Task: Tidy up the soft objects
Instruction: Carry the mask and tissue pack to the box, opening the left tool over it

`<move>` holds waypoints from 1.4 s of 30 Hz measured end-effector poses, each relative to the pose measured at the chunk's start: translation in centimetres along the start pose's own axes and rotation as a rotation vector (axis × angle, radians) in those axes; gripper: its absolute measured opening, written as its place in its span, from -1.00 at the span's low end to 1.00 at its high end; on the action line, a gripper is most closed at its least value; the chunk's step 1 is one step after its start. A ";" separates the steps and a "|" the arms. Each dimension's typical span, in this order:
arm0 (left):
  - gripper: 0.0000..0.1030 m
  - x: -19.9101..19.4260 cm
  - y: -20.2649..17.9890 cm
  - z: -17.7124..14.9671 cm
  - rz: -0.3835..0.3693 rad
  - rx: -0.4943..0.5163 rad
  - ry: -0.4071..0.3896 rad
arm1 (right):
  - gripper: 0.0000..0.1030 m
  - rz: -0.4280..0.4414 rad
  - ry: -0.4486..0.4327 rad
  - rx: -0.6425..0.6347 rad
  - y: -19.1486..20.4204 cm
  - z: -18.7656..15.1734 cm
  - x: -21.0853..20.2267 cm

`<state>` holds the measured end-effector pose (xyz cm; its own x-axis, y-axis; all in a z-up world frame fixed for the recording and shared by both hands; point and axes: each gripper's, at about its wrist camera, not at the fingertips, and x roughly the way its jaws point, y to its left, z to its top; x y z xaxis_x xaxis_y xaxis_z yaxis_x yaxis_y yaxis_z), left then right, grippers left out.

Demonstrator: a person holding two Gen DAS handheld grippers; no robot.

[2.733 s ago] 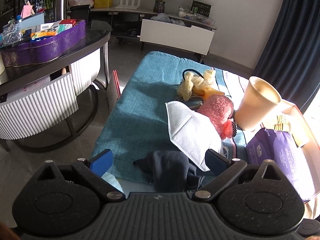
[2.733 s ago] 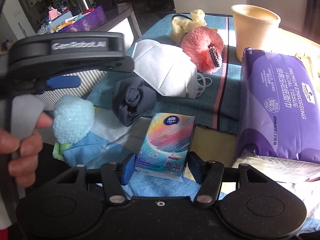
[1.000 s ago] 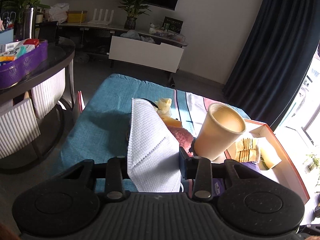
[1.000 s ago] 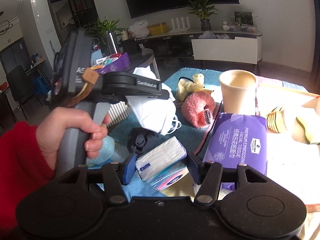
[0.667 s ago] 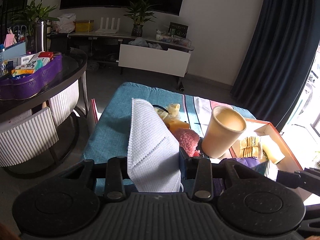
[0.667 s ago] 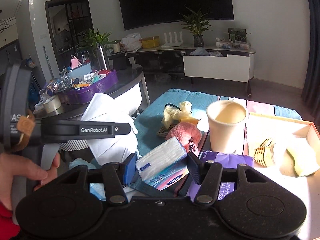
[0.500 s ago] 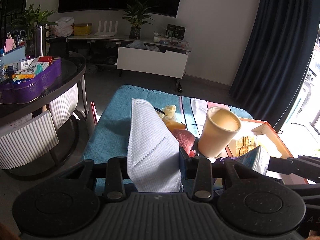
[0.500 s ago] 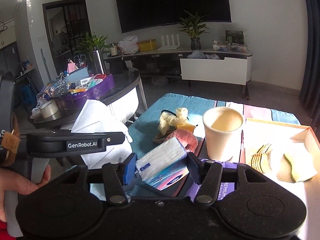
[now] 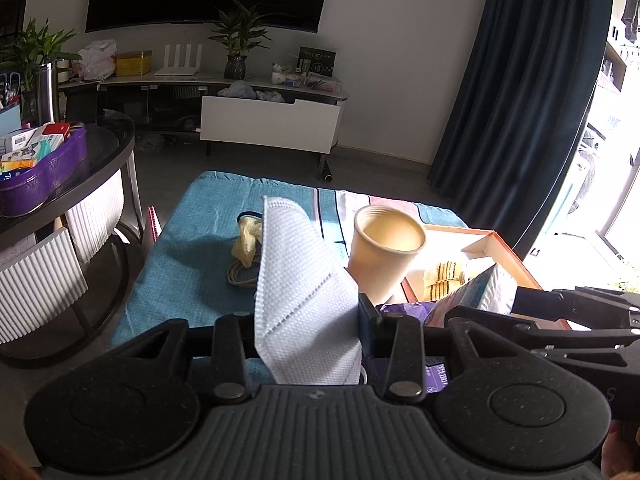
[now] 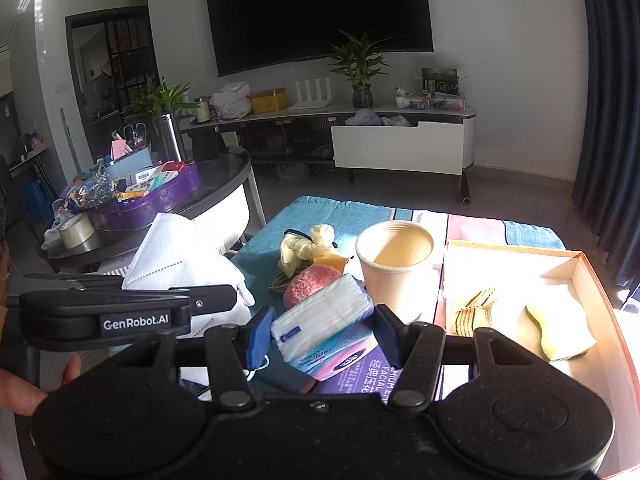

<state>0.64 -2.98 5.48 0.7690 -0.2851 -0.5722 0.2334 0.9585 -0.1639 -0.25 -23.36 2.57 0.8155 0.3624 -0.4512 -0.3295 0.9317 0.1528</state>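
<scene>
My left gripper [image 9: 308, 324] is shut on a white face mask [image 9: 300, 280], held upright above the table; the mask also shows in the right wrist view [image 10: 176, 260]. My right gripper [image 10: 320, 336] is shut on a small tissue pack [image 10: 324, 320], lifted over the table; the pack shows at the right of the left wrist view [image 9: 480, 292]. On the teal cloth [image 10: 288, 216] lie a pink fluffy ball [image 10: 312, 282] and a yellow scrunchie [image 10: 304, 248]. A purple facial tissue pack [image 10: 360, 376] lies under my right gripper.
A tan paper cup [image 10: 394, 268] stands mid-table. An orange-rimmed box [image 10: 600, 300] at the right holds sponges [image 10: 552, 332]. A dark round side table [image 10: 216, 184] with a purple tray [image 10: 160, 196] stands to the left. A TV stand runs along the far wall.
Both grippers rose higher above the table with the mask and tissue pack still held. The right gripper has come into the left wrist view at the right.
</scene>
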 end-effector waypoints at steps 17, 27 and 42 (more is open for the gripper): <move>-0.25 0.2 -3.1 0.3 -0.062 0.056 -0.005 | 0.29 -0.066 -0.032 0.052 -3.3 -0.1 -2.0; -0.24 1.0 -5.0 0.7 -0.097 0.092 -0.007 | 0.29 -0.100 -0.044 0.076 -5.0 -0.2 -2.8; -0.24 2.4 -8.4 1.0 -0.151 0.157 0.002 | 0.29 -0.177 -0.063 0.121 -8.3 -0.6 -4.2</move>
<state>1.09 -11.71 6.27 0.7170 -0.4253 -0.5523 0.4357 0.8919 -0.1212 -1.22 -32.62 2.70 0.8848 0.1901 -0.4254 -0.1220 0.9757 0.1822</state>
